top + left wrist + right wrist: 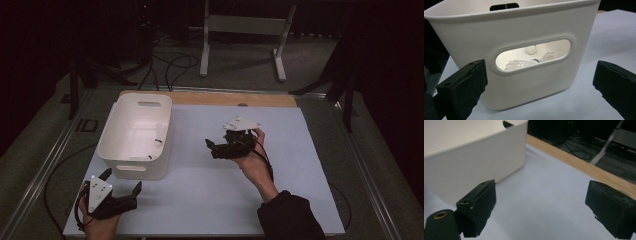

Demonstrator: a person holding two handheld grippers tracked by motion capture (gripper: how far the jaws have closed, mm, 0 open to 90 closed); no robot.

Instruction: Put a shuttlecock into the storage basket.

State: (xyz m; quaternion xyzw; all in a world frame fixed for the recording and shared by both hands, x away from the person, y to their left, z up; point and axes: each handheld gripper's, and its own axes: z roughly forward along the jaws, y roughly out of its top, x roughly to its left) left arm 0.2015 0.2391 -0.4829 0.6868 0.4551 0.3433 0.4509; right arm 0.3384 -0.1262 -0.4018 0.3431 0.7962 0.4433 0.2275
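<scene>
A: What are your tongs doing?

B: My left tongs [121,182] are spread and empty at the counter's [280,200] near left corner, facing the white bin's [136,131] handle slot so I can take that wall.

A: And the right?

B: My right tongs [214,145] are spread too, hovering mid-counter beside the bin, ready to steady it.

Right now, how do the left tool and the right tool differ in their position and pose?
The left tool sits at the table's near left corner, facing the white bin's handle side; the right tool is held near the table's middle, right of the bin. The left tool points away from the person; the right tool points leftward at the bin. Both are open and hold nothing.
</scene>
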